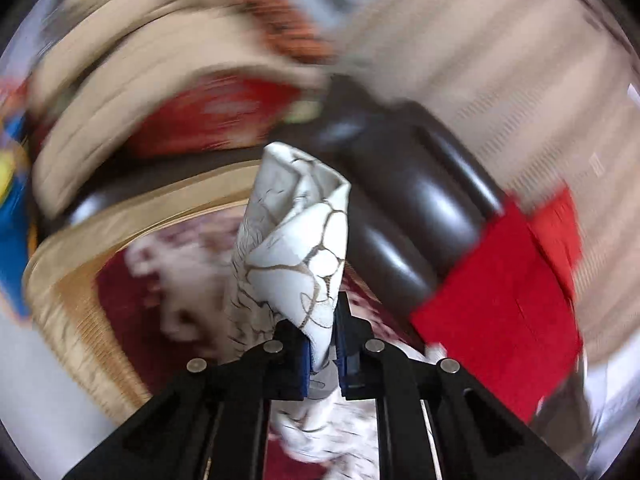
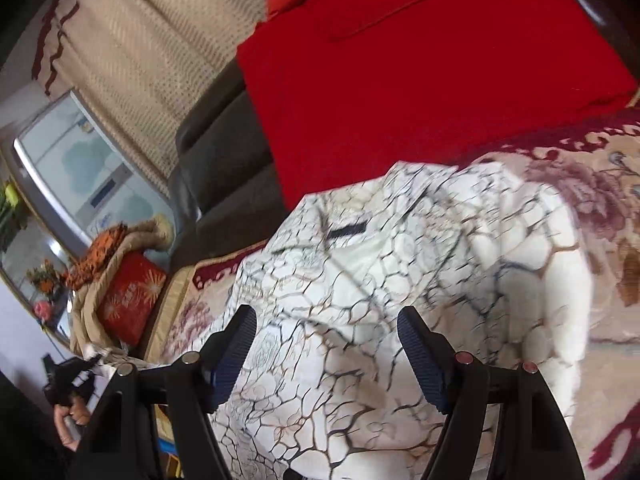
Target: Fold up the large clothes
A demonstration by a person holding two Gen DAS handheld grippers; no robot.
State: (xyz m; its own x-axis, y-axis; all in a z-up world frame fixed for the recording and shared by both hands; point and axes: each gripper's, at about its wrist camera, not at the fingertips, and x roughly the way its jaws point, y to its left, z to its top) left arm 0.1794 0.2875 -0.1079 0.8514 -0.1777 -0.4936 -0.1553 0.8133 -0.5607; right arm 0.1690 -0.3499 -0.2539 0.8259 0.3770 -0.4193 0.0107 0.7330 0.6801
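Between left claw [image 1: 322, 354], pinched garment [image 1: 296, 248]

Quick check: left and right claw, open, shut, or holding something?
Left claw: shut on the white crackle-patterned garment.
Right claw: open above the same garment, gripping nothing.

Ahead of your right gripper [image 2: 327, 356] the white crackle-patterned garment [image 2: 400, 280] covers the middle of the floral bedspread [image 2: 612, 216], and the jaws stand open just above it with nothing between them. Beyond the garment the red blanket [image 2: 400, 80] lies flat and leaves open room, while the dark headboard [image 2: 216, 160] closes off that edge. To the left, the red cushion [image 2: 132, 300] and the heaped beige blanket [image 2: 86, 320] crowd the bed's corner.
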